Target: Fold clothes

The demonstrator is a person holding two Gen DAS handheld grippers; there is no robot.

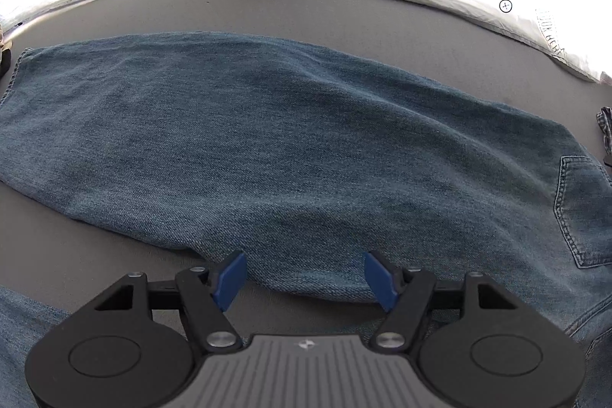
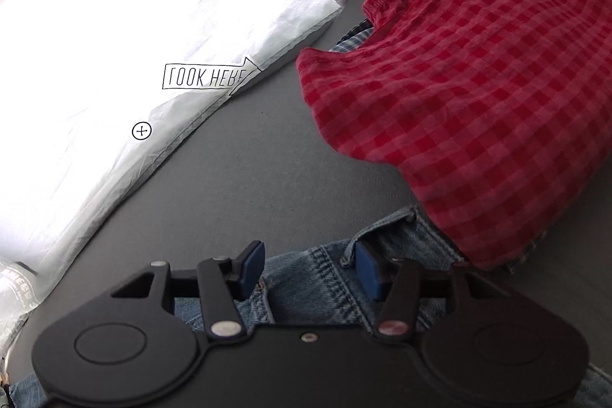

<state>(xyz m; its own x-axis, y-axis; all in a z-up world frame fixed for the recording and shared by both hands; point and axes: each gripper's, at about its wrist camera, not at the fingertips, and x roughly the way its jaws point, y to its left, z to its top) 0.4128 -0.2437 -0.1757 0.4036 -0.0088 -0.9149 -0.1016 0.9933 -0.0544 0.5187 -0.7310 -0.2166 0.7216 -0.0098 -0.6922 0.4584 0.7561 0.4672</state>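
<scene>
A pair of blue jeans (image 1: 287,140) lies spread across the grey surface (image 1: 344,10), one leg running left to right and a back pocket (image 1: 581,209) at the right. My left gripper (image 1: 306,280) hangs open over the leg's near folded edge; the denim lies between its blue pads (image 1: 229,280) without being pressed. In the right wrist view the jeans' waistband (image 2: 317,278) with a belt loop lies between the blue pads (image 2: 367,270) of my right gripper (image 2: 309,270), which is open and not pinching it.
A pile of red checked shorts (image 2: 478,83) rests on the waistband's far right, with a blue plaid garment (image 2: 355,37) under it. A white printed sheet (image 2: 114,25) marked "LOOK HERE" borders the grey surface (image 2: 248,171) on the far side.
</scene>
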